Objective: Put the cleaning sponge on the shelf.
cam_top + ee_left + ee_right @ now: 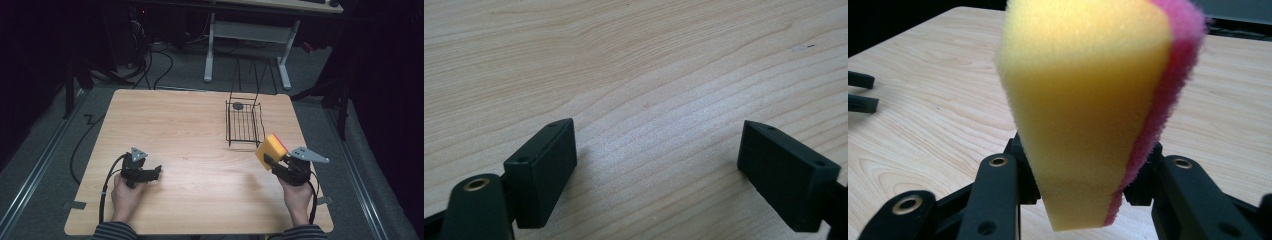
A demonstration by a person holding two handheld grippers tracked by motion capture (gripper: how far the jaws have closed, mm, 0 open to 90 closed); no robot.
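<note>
A yellow sponge (270,148) with a pink scouring side is pinched in my right gripper (274,161), raised above the table's right front part. Seen from the right gripper view, the sponge (1088,100) stands upright and is squeezed narrow at its lower end between the two black jaws. My left gripper (156,172) rests low over the wooden table (190,150) at the left front, pointing right. Its jaws stand wide apart, with bare wood between the fingertips (544,170). A black wire rack (244,122) stands at the back right, just beyond the sponge.
A small dark round object (238,105) lies at the far end of the rack. The rack's tall wire back (250,75) rises behind it. Past the table's far edge are cables on the floor and a white desk frame (247,40).
</note>
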